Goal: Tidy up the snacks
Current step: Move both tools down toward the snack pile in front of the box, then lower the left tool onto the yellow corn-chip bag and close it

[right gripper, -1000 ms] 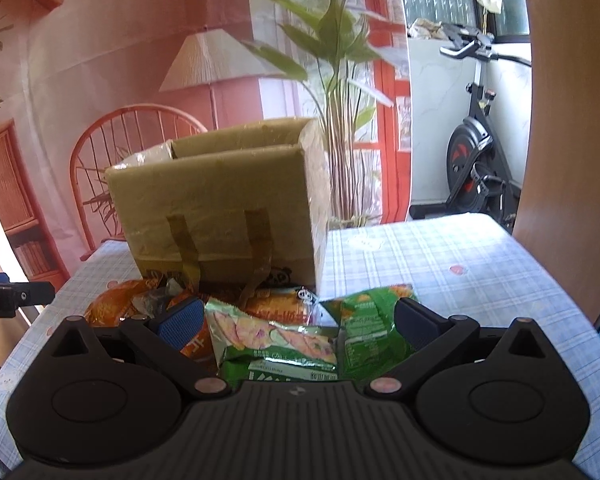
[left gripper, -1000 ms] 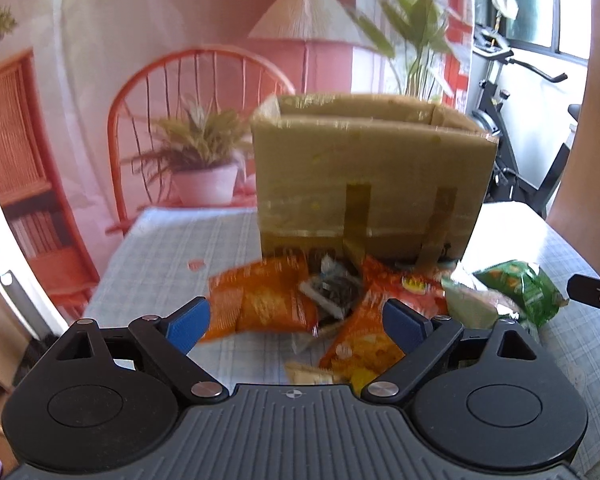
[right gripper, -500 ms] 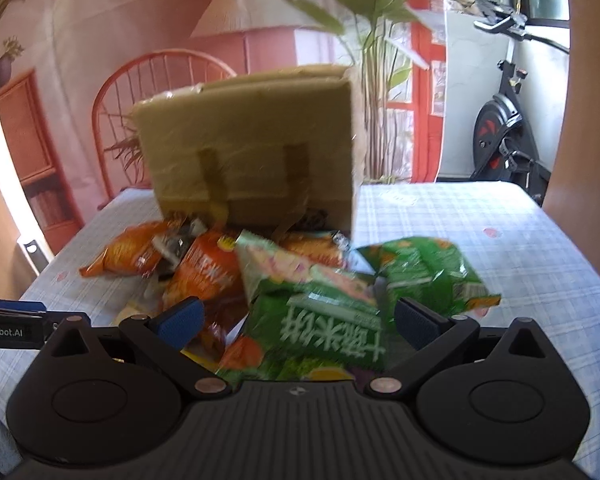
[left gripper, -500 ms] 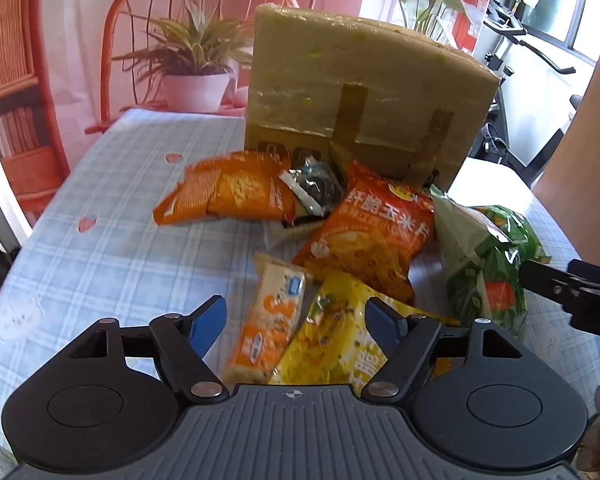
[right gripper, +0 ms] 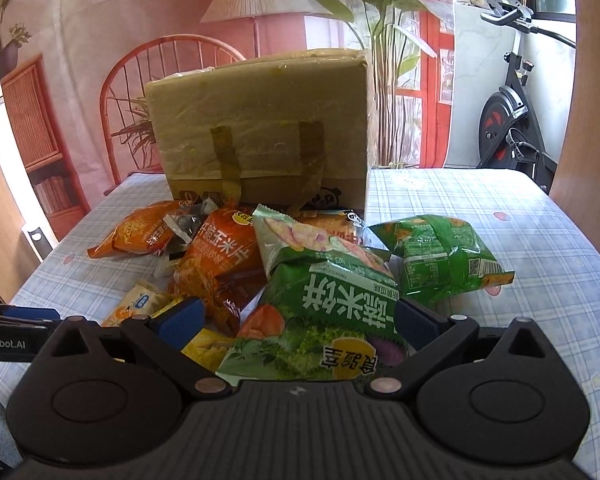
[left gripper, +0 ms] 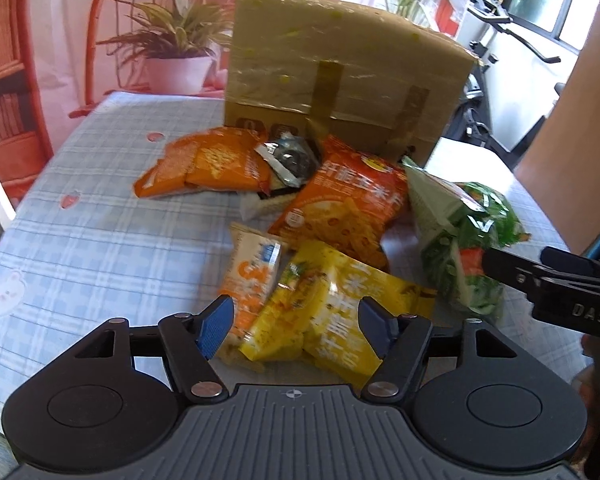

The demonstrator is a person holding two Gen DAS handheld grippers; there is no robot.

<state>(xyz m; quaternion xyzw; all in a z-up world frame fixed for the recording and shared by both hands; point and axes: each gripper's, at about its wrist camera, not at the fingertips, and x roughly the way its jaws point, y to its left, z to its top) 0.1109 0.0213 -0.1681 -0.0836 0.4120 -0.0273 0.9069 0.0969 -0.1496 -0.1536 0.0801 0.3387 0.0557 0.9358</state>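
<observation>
Snacks by one box [right gripper: 260, 128] — two green bags, both grippers [left gripper: 294, 326] [right gripper: 296, 322] spread wide.

Snack pile [left gripper: 324, 208] sits on the table [left gripper: 80, 240] right in front of the cardboard box [left gripper: 340, 76], box at 12 o'clock, one bag [right gripper: 440, 256] off at 2 o'clock.

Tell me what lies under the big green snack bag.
Under the big green snack bag, a yellow packet pokes out at its left, on the checked tablecloth. The rest beneath is covered.
</observation>
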